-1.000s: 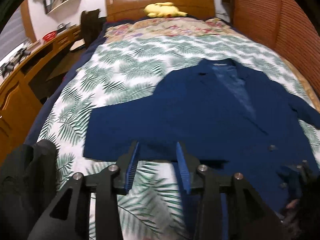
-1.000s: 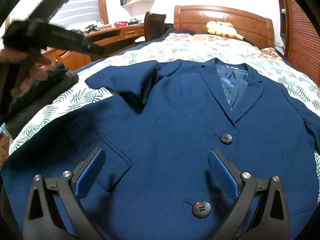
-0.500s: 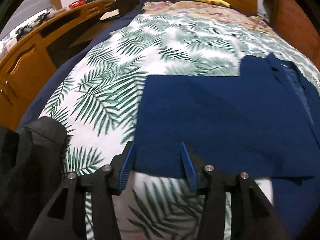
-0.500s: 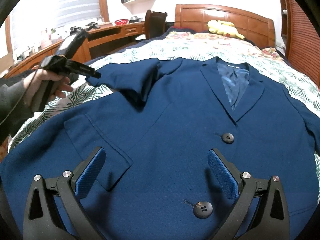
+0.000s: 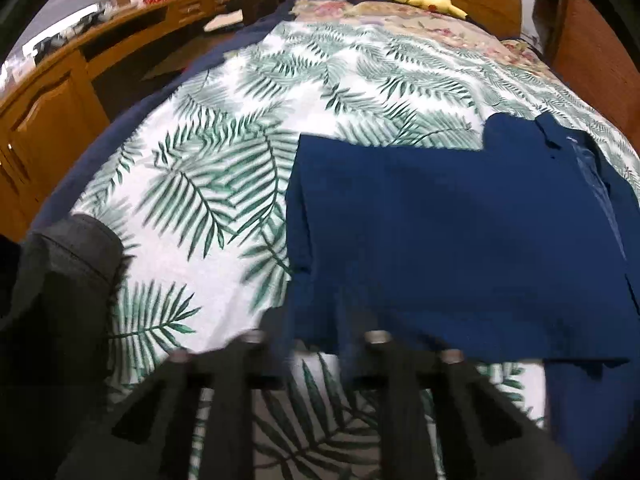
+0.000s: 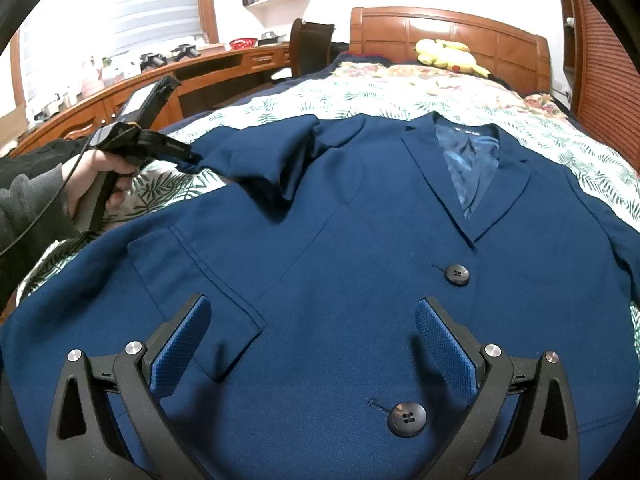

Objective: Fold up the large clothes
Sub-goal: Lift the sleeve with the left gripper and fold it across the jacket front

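A navy blue blazer (image 6: 340, 248) lies face up on the bed, collar toward the headboard, two buttons showing. Its left sleeve (image 5: 400, 232) is stretched out flat toward the bed's left side. My left gripper (image 5: 316, 332) is down at the sleeve's cuff edge with the cloth between its blurred fingers; in the right wrist view (image 6: 192, 156) its tip is at the lifted cuff. Whether it is clamped is unclear. My right gripper (image 6: 312, 336) is wide open, hovering over the blazer's lower front near the pocket flap (image 6: 192, 276).
The bed has a palm-leaf cover (image 5: 208, 184) and a wooden headboard (image 6: 444, 36) with a yellow plush toy (image 6: 448, 54). A wooden desk (image 6: 132, 88) and a chair (image 6: 310, 46) run along the left. A dark garment (image 5: 56, 280) lies at the bed's near left.
My left gripper has dropped lower and moved forward onto the sleeve's cuff edge. The cuff now sits slightly raised. My right gripper has stayed still and open.
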A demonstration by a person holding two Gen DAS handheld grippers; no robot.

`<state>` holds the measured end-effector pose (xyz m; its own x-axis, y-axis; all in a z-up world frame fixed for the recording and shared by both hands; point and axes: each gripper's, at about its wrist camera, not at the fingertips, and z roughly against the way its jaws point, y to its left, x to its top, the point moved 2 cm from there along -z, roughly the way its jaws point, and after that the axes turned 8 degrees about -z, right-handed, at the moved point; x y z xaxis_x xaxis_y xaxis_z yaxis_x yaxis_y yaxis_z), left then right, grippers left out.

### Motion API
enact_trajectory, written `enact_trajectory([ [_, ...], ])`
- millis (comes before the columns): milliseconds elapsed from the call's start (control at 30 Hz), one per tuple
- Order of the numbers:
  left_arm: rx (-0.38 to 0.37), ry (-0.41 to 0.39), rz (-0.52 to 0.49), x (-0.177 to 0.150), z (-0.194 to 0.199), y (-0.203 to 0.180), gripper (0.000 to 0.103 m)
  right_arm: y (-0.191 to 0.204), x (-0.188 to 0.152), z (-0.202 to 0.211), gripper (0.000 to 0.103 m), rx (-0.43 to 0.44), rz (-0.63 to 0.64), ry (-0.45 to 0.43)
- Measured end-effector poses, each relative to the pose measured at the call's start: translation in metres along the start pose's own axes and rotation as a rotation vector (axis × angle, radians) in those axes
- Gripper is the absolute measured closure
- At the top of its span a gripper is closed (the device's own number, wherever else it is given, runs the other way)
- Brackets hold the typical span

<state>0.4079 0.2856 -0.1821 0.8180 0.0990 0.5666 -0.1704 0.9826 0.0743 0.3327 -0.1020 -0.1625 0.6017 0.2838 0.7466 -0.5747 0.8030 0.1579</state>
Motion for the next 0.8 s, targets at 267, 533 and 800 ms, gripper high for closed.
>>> enact_trajectory([
  [267,0.013,-0.128,-0.094,0.025,0.089,-0.056,0.097,-0.001,0.001,0.001,0.0,-0.001,-0.003,-0.007],
  [533,-0.04,-0.249,-0.142,0.023,0.173,-0.139,0.097,-0.005,0.003,0.014,0.0,0.017,-0.029,-0.047],
  [800,-0.061,-0.28,-0.187,-0.002,0.225,-0.194,0.097,-0.019,0.012,0.058,0.0,0.016,-0.041,-0.141],
])
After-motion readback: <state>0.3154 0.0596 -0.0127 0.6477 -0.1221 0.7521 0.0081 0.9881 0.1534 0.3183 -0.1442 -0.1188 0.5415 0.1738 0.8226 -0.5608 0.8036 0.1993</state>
